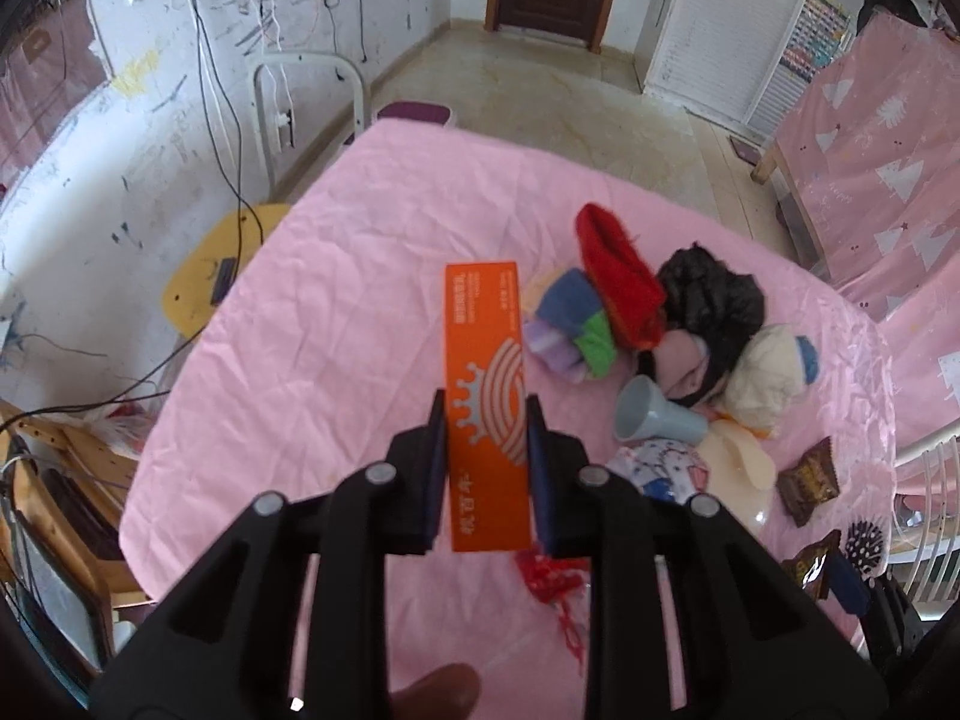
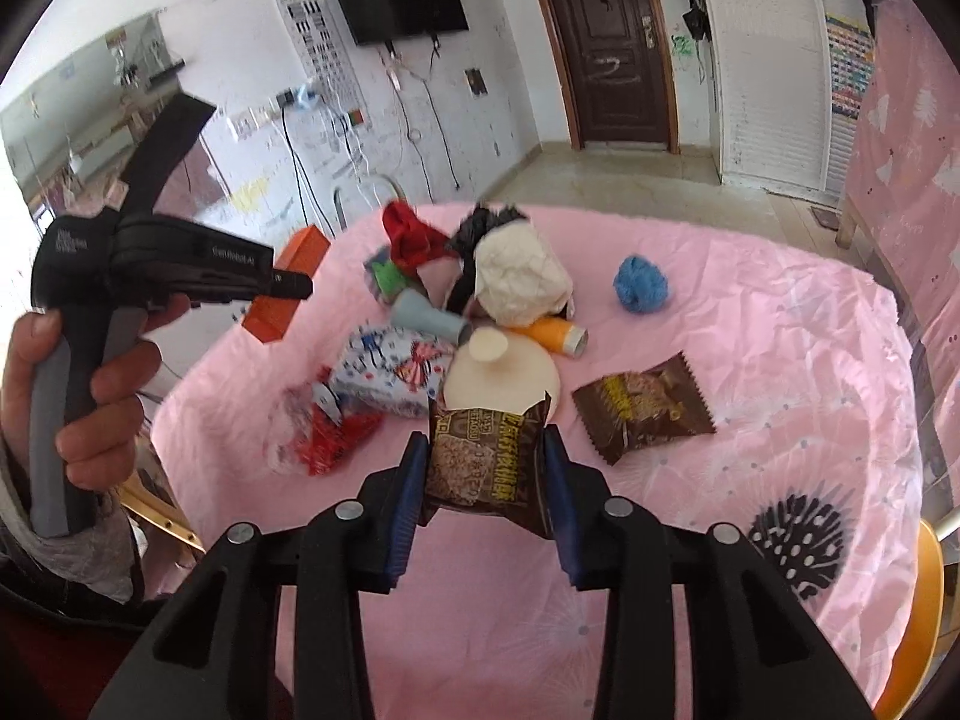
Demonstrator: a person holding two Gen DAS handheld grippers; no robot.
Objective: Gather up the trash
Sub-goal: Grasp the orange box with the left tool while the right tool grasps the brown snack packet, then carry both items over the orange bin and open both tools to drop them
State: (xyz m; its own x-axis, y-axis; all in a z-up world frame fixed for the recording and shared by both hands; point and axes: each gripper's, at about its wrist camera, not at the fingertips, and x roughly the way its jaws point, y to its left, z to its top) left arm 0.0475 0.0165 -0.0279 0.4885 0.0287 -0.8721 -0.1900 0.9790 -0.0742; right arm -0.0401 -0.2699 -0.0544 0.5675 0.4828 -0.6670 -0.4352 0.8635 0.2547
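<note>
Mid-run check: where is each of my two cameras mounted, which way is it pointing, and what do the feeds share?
Left wrist: on the left gripper, angled down over the pink table toward the door; its fingers clamp an orange box; a fingertip shows at the bottom.
Right wrist: on the right gripper, looking across the same table; shut on a brown snack wrapper; the person's left hand shows.
Shared: orange box, grey cup, second brown wrapper, door.

Bright, even daylight, soft shadows; strong fisheye bending and dark vignette at edges; slight blur, left window blown out.
</note>
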